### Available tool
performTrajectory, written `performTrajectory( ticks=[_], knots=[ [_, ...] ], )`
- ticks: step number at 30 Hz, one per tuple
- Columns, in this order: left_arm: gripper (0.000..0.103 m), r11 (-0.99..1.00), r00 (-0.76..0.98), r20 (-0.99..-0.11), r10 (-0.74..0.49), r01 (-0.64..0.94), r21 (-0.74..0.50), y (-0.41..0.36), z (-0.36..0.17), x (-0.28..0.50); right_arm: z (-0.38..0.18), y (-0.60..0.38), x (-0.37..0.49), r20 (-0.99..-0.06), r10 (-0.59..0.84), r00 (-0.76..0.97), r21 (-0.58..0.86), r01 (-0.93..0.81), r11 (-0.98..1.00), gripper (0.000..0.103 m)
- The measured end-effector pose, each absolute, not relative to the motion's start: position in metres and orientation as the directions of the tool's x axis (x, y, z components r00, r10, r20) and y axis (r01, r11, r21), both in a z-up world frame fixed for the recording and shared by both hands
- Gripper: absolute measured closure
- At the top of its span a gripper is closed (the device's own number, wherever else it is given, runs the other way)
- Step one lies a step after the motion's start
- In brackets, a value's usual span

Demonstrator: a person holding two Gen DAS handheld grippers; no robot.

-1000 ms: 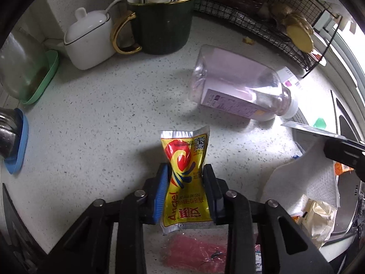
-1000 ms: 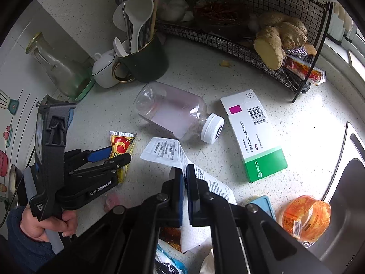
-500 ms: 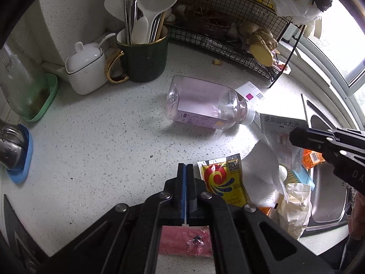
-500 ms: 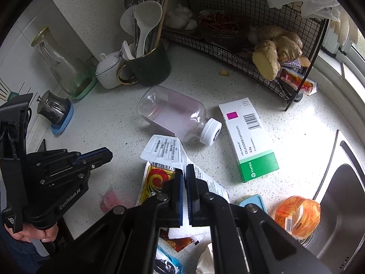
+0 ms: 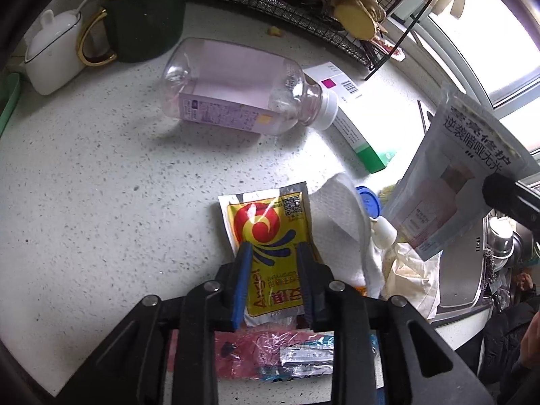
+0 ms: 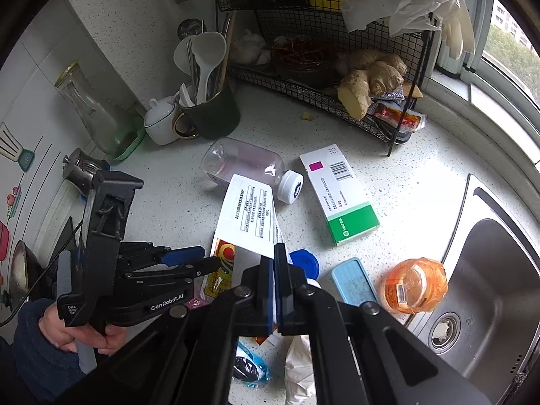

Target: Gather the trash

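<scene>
A yellow yeast sachet [image 5: 270, 236] with a red swirl lies flat on the speckled counter [image 5: 101, 185]. My left gripper [image 5: 273, 253] is open with its blue-padded fingers straddling the sachet's lower half. The gripper also shows in the right wrist view [image 6: 189, 260]. My right gripper [image 6: 274, 263] is shut on a pale flat sachet [image 6: 251, 216] with printed text and holds it above the counter. The same sachet hangs at the right in the left wrist view [image 5: 449, 182]. A pink wrapper [image 5: 256, 351] lies under my left gripper.
An empty clear bottle [image 5: 236, 87] lies on its side beside a white-green medicine box [image 6: 337, 192]. A blue cap [image 6: 305, 263], blue case [image 6: 352, 281], orange wrapper [image 6: 415, 285] and tissue [image 5: 341, 209] lie near the sink [image 6: 492, 287]. A green mug [image 6: 209, 114] and wire rack [image 6: 320, 77] stand behind.
My left gripper has opened and moved over the yellow sachet, now straddling it. My right gripper has lifted higher, still holding the pale sachet.
</scene>
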State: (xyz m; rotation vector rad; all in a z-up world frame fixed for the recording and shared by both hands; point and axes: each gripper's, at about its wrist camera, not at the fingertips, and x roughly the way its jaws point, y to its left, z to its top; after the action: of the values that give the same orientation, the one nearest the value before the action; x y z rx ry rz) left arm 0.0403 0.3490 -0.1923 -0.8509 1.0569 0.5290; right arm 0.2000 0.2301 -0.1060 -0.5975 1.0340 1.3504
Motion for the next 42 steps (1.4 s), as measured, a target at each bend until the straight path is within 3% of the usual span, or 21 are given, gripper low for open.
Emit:
performTrajectory(
  ticks=[2,5,12,13,14,15,17,27,42],
  knots=[
    [0.064,0.591,0.381,-0.924,-0.001,-0.746,-0.308,0.349,-0.196,0.045,-0.108,0.227,0.202,-0.866,0.490,-0.097,0.215,-0.958,0.190,0.102],
    [0.064,0.584,0.324,-0.946,-0.010,-0.766,-0.268,0.352,-0.208,0.049,-0.111,0.225,0.202,-0.869,0.485,-0.098,0.219,-0.955,0.199,0.102],
    [0.058,0.569,0.363,-0.931,-0.042,-0.757,-0.321,0.353,-0.214,0.057,-0.116,0.225,0.204,-0.872,0.477,-0.106,0.229,-0.951,0.208,0.102],
    [0.064,0.567,0.366,-0.929,-0.045,-0.757,-0.326,0.354,-0.214,0.058,-0.116,0.225,0.205,-0.871,0.479,-0.109,0.234,-0.950,0.209,0.102],
    [0.088,0.564,0.371,-0.927,-0.063,-0.753,-0.340,0.355,-0.216,0.058,-0.116,0.226,0.205,-0.871,0.479,-0.109,0.234,-0.949,0.210,0.102],
    [0.095,0.548,0.384,-0.917,-0.110,-0.746,-0.378,0.356,-0.221,0.058,-0.116,0.227,0.205,-0.870,0.480,-0.112,0.238,-0.948,0.211,0.102],
    [0.097,0.541,0.416,-0.896,-0.154,-0.724,-0.429,0.356,-0.225,0.057,-0.117,0.228,0.206,-0.869,0.481,-0.119,0.247,-0.945,0.213,0.102],
    [0.103,0.616,0.394,-0.917,-0.064,-0.707,-0.347,0.337,-0.217,0.065,-0.118,0.232,0.207,-0.868,0.481,-0.122,0.252,-0.944,0.215,0.102],
    [0.103,0.670,0.467,-0.872,0.145,-0.695,-0.261,0.308,-0.101,0.028,-0.081,0.194,0.188,-0.816,0.565,-0.120,0.256,-0.952,0.169,0.102]
  ],
)
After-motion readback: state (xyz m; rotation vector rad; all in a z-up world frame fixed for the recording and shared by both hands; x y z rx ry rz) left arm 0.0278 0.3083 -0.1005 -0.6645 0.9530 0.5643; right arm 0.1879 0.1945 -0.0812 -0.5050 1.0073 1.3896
